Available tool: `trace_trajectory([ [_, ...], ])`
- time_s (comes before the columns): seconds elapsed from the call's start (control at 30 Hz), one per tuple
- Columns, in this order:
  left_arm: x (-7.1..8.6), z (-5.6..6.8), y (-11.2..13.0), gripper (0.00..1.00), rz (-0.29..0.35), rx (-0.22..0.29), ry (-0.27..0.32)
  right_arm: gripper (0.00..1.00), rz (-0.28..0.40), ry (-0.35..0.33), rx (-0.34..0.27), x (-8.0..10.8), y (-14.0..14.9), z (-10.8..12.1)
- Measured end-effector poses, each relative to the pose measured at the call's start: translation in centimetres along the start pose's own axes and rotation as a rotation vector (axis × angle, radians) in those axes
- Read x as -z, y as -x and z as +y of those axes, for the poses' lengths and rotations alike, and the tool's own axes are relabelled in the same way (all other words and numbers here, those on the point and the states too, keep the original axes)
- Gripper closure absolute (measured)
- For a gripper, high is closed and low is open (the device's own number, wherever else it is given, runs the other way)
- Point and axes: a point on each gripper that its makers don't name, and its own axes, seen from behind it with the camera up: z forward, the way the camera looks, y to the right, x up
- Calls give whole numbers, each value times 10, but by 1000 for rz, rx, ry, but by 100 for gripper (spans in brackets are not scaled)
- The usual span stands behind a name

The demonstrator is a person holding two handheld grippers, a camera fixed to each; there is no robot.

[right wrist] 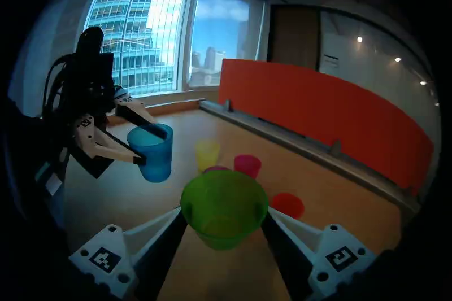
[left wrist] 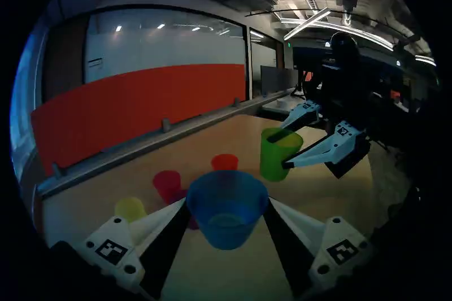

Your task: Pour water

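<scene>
In the left gripper view my left gripper (left wrist: 227,210) is shut on a blue cup (left wrist: 227,208), held upright above the wooden table (left wrist: 316,188); some water shows in its bottom. Farther off to the right, the right gripper (left wrist: 285,148) holds a green cup (left wrist: 278,153) upright. In the right gripper view my right gripper (right wrist: 224,210) is shut on that green cup (right wrist: 224,206). At the left the left gripper (right wrist: 144,145) holds the blue cup (right wrist: 152,151) in the air.
A yellow cup (left wrist: 130,208), a pink cup (left wrist: 168,184) and a red cup (left wrist: 225,161) stand on the table. They show as the yellow cup (right wrist: 207,153), pink cup (right wrist: 247,165) and red cup (right wrist: 287,204). An orange divider panel (left wrist: 141,103) runs along the table's far edge.
</scene>
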Motion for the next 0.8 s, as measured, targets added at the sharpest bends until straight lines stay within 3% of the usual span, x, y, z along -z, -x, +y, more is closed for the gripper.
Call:
trace_trajectory([
  [0.5, 29, -2, -49, 14, 135, 13, -45, 10, 112, 41, 20, 23, -51, 2],
  [0.8, 36, 4, -62, 14, 172, 12, -44, 10, 167, 43, 7, 29, -64, -1],
])
